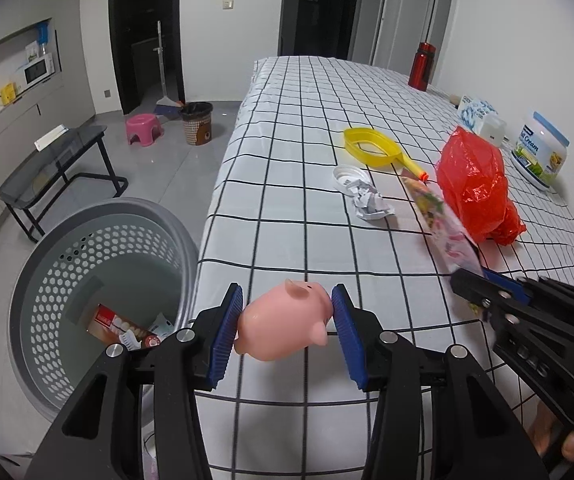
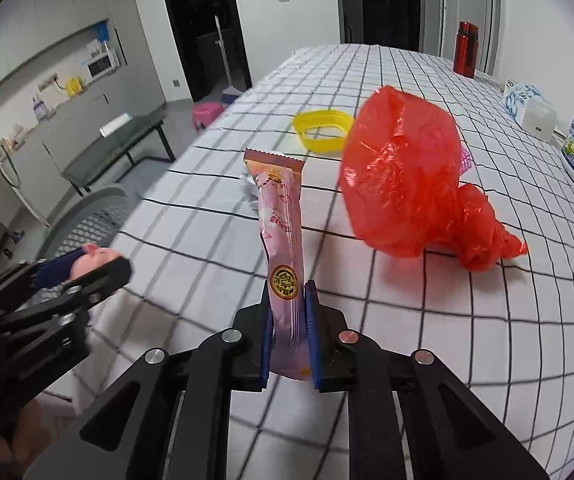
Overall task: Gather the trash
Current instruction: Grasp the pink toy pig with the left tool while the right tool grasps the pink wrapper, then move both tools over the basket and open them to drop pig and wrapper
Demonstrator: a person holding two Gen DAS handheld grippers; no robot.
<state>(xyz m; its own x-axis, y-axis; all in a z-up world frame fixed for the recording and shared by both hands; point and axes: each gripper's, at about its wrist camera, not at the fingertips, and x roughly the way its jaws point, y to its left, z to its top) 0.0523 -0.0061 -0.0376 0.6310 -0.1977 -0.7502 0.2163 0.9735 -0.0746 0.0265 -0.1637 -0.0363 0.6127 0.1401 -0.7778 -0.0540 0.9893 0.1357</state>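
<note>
My left gripper (image 1: 287,316) is shut on a pink pig toy (image 1: 285,322), held over the table's near left edge beside the grey perforated basket (image 1: 47,280). The basket holds a toothpaste box (image 1: 117,324). My right gripper (image 2: 289,308) is shut on a pink snack wrapper (image 2: 283,240), held upright above the checked tablecloth (image 2: 407,340). The wrapper (image 1: 443,224) and right gripper (image 1: 483,284) show in the left wrist view. A red plastic bag (image 2: 403,176), crumpled paper (image 1: 369,200) and a white lid (image 1: 347,176) lie on the table.
A yellow scoop (image 1: 375,146), tissue pack (image 1: 479,114), cream tub (image 1: 541,152) and red bottle (image 1: 423,64) stand on the table. On the floor to the left are a glass side table (image 1: 55,160), pink stool (image 1: 143,128) and a small bin (image 1: 197,122).
</note>
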